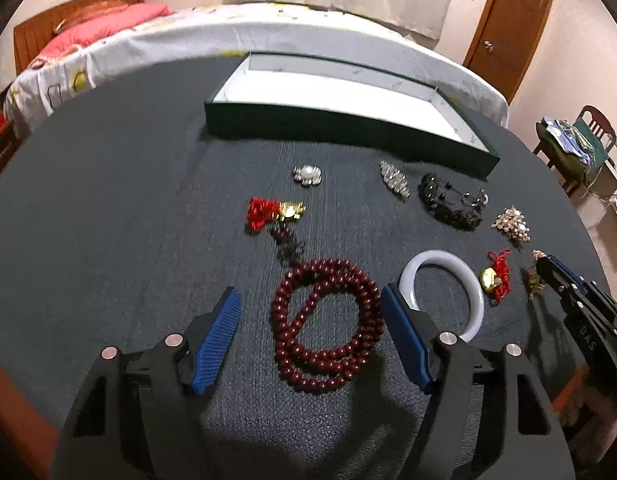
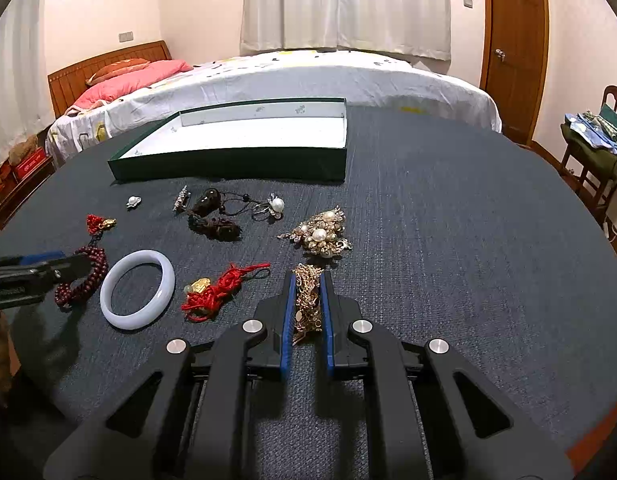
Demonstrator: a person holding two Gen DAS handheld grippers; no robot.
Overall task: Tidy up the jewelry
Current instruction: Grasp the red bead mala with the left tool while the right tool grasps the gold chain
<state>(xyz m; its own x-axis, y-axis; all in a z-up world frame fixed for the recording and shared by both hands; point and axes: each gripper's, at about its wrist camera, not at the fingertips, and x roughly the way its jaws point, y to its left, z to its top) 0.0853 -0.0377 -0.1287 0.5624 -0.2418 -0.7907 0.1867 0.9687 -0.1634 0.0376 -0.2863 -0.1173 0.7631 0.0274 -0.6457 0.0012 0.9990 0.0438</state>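
Observation:
A dark red bead necklace lies coiled on the dark blue table cloth. My left gripper stands open astride it, the left pad apart from the beads and the right finger beside a white bangle. In the right wrist view, my right gripper is shut on a bunched gold chain that rests on the cloth. A long green box with a white inside stands open at the far side of the table.
Between the grippers and the box lie a pearl brooch, two red knotted charms, a crystal clip, a black cord pendant and a gold pearl brooch. A bed stands beyond the table.

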